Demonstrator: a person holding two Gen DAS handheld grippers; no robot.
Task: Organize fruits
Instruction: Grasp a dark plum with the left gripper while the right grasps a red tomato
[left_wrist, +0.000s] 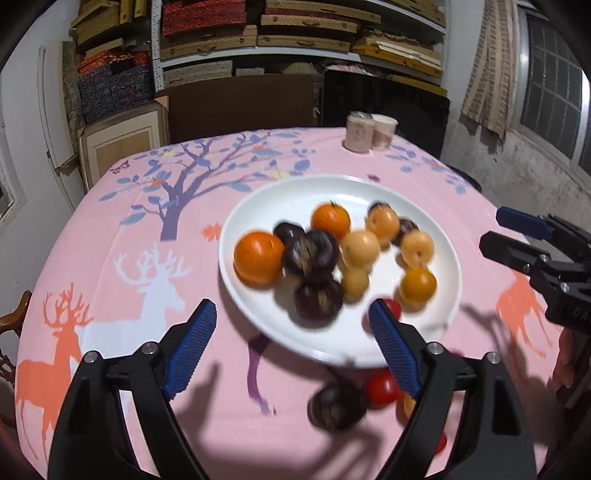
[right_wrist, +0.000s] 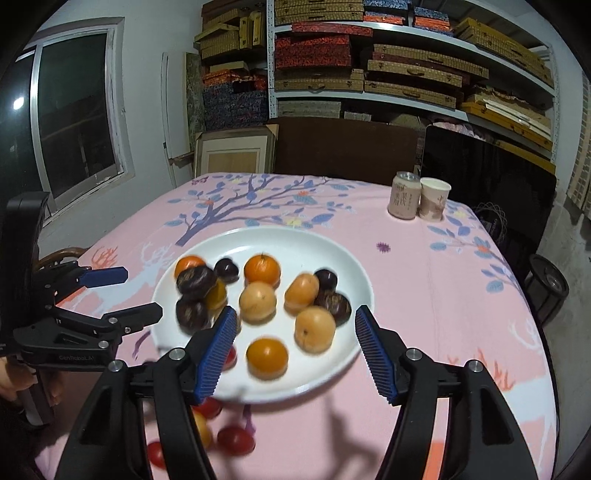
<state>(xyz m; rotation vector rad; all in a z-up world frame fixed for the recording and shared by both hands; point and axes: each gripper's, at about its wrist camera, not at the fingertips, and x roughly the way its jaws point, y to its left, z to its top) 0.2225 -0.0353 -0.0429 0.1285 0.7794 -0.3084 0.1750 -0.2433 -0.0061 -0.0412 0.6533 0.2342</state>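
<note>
A white plate (left_wrist: 295, 188) on the pink deer-print tablecloth (left_wrist: 147, 229) holds several oranges, pale orange fruits and dark purple fruits (left_wrist: 312, 253). My left gripper (left_wrist: 292, 305) hovers open over the plate's near rim, nothing between its blue pads. In front of the plate a dark fruit (left_wrist: 338, 406) and a red tomato (left_wrist: 382, 387) lie loose on the cloth. My right gripper (right_wrist: 296, 312) also stands open over the plate (right_wrist: 295, 243), above an orange (right_wrist: 266, 357), empty. Loose red tomatoes (right_wrist: 236, 439) lie below it. Each gripper shows in the other's view: left gripper (right_wrist: 142, 291), right gripper (left_wrist: 493, 230).
A pink can (right_wrist: 404, 195) and a paper cup (right_wrist: 434, 199) stand at the table's far right. Shelves of flat boxes (right_wrist: 406, 66) and a dark panel (right_wrist: 487, 184) stand behind. A wooden chair (left_wrist: 14, 317) sits by the left edge.
</note>
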